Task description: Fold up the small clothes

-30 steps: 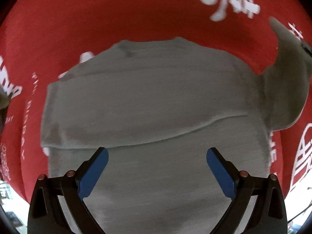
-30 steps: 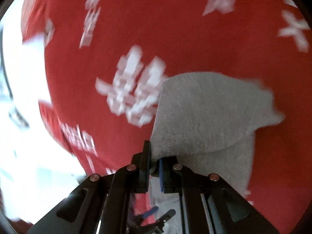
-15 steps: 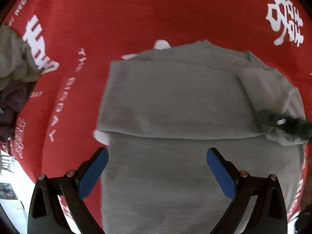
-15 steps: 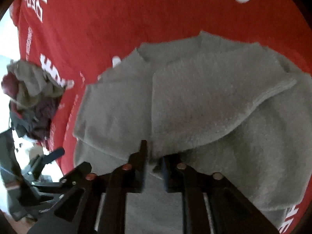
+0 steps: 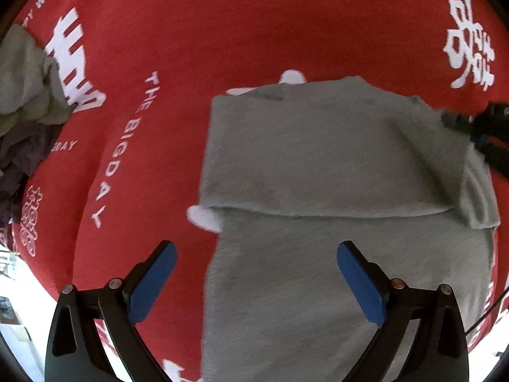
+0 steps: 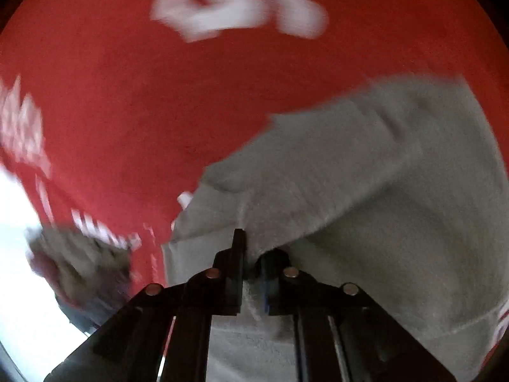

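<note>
Red printed tablecloth; on it grey garment, clothes heap.

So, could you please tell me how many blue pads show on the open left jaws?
2: one pad sits over the red cloth at lower left, the other pad over the grey garment at lower right. None seems hidden.

Grey fleece garment lies flat on red cloth; upper part folded down over lower

Clothes pile left; bare red tablecloth beyond.
</note>
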Demonstrator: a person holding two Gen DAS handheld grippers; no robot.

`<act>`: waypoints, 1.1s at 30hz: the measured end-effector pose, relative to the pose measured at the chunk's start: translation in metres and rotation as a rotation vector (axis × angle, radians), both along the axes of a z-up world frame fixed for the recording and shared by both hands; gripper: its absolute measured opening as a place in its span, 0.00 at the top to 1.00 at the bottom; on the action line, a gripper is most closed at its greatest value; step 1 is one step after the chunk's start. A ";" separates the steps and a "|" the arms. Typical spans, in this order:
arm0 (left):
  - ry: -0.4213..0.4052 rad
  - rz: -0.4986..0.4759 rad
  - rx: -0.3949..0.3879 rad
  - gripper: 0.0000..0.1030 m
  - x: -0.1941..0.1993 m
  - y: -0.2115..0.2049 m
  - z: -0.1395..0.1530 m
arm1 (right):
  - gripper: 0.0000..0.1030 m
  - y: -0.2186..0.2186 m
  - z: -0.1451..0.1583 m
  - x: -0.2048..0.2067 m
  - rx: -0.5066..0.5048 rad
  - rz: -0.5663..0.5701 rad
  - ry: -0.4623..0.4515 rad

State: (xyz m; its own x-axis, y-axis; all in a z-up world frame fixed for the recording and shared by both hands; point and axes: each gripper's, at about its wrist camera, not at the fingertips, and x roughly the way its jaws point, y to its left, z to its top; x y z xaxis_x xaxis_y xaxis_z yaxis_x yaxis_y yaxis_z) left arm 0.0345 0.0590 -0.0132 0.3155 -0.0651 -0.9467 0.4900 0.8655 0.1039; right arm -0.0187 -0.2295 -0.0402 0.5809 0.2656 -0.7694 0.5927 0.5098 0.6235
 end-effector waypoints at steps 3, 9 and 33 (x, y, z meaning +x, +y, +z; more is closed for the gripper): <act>0.013 0.035 0.019 0.02 0.006 0.018 -0.006 | 0.91 0.063 0.030 0.040 -0.267 0.306 -0.021; 0.049 0.100 0.037 0.02 0.016 0.047 -0.017 | 0.60 0.182 -0.005 0.073 -0.582 0.778 0.115; 0.098 0.082 -0.054 0.02 0.063 -0.021 -0.027 | 0.40 -0.010 -0.024 -0.134 0.096 -0.205 0.279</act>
